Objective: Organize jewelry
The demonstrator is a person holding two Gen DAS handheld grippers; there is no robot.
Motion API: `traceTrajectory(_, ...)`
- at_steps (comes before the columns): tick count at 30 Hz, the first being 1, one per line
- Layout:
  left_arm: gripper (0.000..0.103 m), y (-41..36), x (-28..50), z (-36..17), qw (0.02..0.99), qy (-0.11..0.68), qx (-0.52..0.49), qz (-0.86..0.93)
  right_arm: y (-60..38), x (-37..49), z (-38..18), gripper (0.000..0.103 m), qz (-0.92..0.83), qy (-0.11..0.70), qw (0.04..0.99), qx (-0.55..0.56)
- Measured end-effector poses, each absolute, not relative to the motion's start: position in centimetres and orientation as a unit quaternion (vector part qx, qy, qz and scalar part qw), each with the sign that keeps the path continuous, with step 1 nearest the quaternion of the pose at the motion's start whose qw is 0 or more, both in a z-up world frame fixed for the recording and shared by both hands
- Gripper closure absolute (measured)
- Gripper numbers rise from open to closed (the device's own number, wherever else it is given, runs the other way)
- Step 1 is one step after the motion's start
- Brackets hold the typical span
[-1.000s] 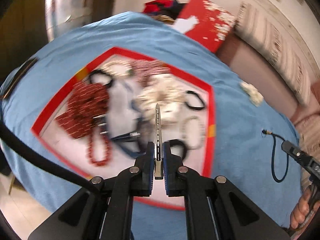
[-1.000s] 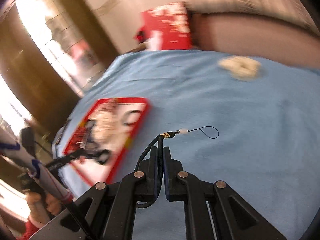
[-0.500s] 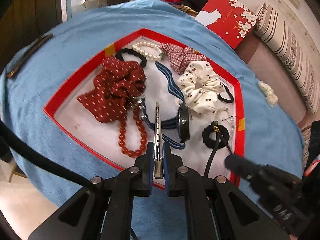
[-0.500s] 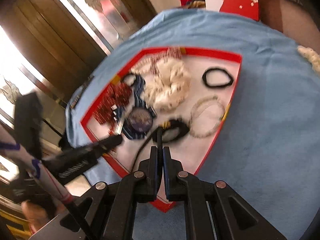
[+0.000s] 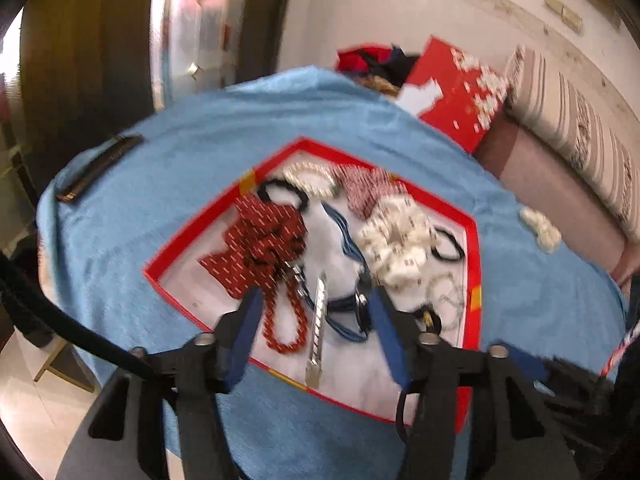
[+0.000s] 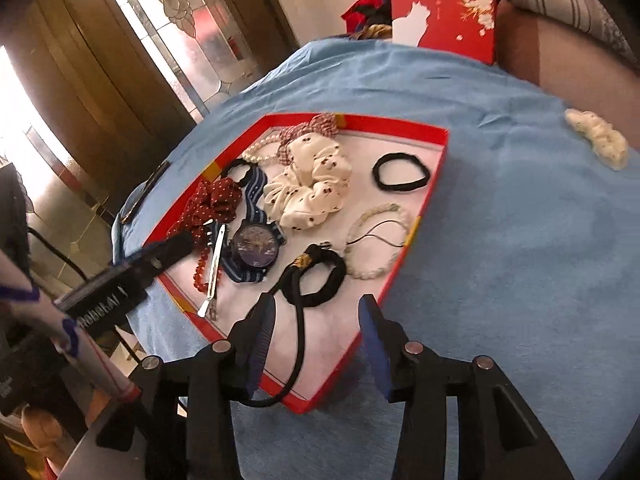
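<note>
Both grippers have just opened wide, left gripper [image 5: 316,320] dropping the clip [image 5: 316,320] and right gripper [image 6: 316,336] the cord [image 6: 298,320] into the red tray [image 6: 436,168], so two more things are put away.

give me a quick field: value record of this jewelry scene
surface: blue cloth
container: red tray
in tray: silver hair clip, watch, white scrunchie, black cord, bead bracelet, thin black hair tie
outside tray: cream scrunchie
left gripper: jaws open, empty
right gripper: jaws open, empty
</note>
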State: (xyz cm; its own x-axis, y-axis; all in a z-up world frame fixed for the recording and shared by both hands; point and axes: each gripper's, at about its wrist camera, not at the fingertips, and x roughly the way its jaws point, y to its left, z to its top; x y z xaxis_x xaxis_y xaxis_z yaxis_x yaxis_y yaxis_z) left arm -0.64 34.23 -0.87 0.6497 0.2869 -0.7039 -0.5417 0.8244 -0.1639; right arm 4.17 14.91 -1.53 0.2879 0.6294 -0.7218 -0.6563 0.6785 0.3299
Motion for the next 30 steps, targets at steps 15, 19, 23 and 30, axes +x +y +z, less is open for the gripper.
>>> traceTrajectory(15,0.0,29.0,-6.1,4.2,0.92,0.192,-0.102,0.326,8.8,-0.3,-1.1,0.052,0.335,0.41,0.847,-0.046)
traceTrajectory(19,0.0,27.4,-6.5,3.0,0.914,0.238,-0.097,0.314,7.7,-0.9,-1.7,0.052,0.315,0.406,0.856,-0.06)
traceTrajectory(23,0.0,25.1,-6.7,1.5,0.9,0.285,-0.069,0.324,6.9,-1.4,-2.5,0.051,0.297,0.404,0.862,-0.077)
traceTrajectory(30,0.0,23.8,-7.7,0.2,0.894,0.324,-0.101,0.292,5.5,-2.0,-2.9,0.045,0.269,0.396,0.872,-0.097)
